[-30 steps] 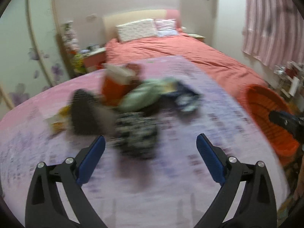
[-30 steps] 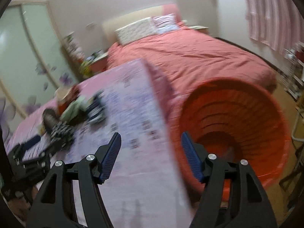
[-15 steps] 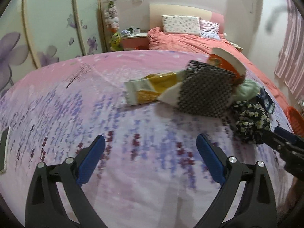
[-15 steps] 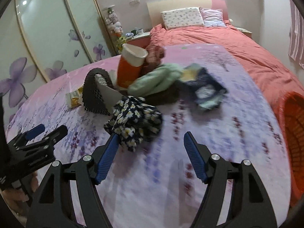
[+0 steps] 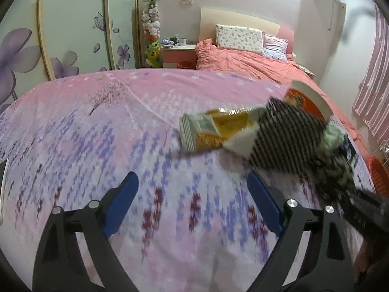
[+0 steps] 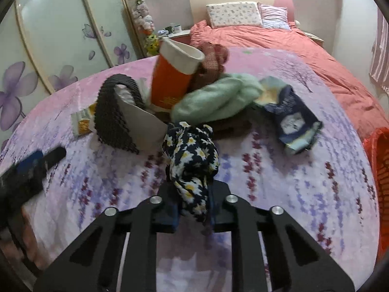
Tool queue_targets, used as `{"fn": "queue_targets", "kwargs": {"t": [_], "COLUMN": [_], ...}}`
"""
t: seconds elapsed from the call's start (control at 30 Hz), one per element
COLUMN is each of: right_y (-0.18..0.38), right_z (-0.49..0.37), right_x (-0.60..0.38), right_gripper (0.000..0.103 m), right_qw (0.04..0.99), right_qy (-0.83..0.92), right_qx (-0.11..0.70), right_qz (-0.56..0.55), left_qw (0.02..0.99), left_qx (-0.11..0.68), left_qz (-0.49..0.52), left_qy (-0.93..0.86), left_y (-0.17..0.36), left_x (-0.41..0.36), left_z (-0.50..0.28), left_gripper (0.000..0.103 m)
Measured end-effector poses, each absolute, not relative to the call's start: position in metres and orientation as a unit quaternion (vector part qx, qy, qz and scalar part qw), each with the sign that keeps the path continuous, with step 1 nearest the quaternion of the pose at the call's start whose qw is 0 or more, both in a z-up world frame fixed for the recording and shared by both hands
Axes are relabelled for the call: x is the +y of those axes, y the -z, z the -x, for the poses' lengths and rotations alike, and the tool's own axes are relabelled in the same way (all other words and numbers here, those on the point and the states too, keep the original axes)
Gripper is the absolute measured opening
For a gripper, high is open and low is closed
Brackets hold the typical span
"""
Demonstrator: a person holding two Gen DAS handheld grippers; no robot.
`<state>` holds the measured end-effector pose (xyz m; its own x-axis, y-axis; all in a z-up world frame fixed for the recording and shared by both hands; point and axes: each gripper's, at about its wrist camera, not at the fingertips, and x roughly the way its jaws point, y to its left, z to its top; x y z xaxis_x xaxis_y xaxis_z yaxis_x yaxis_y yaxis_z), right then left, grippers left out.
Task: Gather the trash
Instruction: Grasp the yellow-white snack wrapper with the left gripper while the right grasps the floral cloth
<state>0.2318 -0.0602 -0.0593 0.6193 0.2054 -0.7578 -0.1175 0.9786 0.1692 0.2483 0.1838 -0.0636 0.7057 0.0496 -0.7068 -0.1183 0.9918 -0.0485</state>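
Right gripper [image 6: 193, 213] clamped on the daisy-print cloth [image 6: 192, 155]; left gripper [image 5: 192, 204] spread wide over bare bedsheet [image 5: 97, 133].

The right gripper's jaws have just been closing and now pinch the near end of the dark floral cloth, which trails away toward the heap; just beyond lie a black-and-white patterned paper bag [image 6: 114, 119], an orange paper cup [image 6: 170, 82] standing tilted, a pale green garment [image 6: 218, 97] and a navy packet [image 6: 291, 119]; the left gripper's jaws have eased slightly inward with nothing between them; past its fingertips lies a yellow snack wrapper [image 5: 211, 131], touching the bag; an orange basket [image 6: 381, 170] sits at the bed's right edge.
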Motion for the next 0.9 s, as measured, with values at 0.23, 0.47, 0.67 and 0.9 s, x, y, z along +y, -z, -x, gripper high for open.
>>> {"fn": "queue_targets", "kwargs": {"t": [0.23,0.47,0.67,0.9], "right_y": [0.060,0.061,0.061,0.061], "right_z": [-0.225,-0.225,-0.230,-0.229], "right_x": [-0.070,-0.071,-0.066,-0.065], "right_gripper": [0.016,0.016,0.016,0.016], "right_qw": [0.898,0.898,0.898,0.898], "right_qy": [-0.086,-0.083,-0.083,-0.083], "right_qx": [0.428,0.428,0.429,0.429], "right_qz": [-0.062,-0.055,-0.056,-0.057], "left_qw": [0.920,0.908,0.891,0.897], "left_qx": [0.385,0.409,0.444,0.439], "left_qz": [0.031,0.019,0.025,0.035], "left_qy": [-0.075,-0.086,-0.086,-0.036], "left_y": [0.056,0.064,0.078,0.078], "left_x": [0.200,0.206,0.215,0.224], "left_z": [-0.300,-0.349,-0.360,-0.313], "left_gripper": [0.076,0.072,0.058,0.058]}}
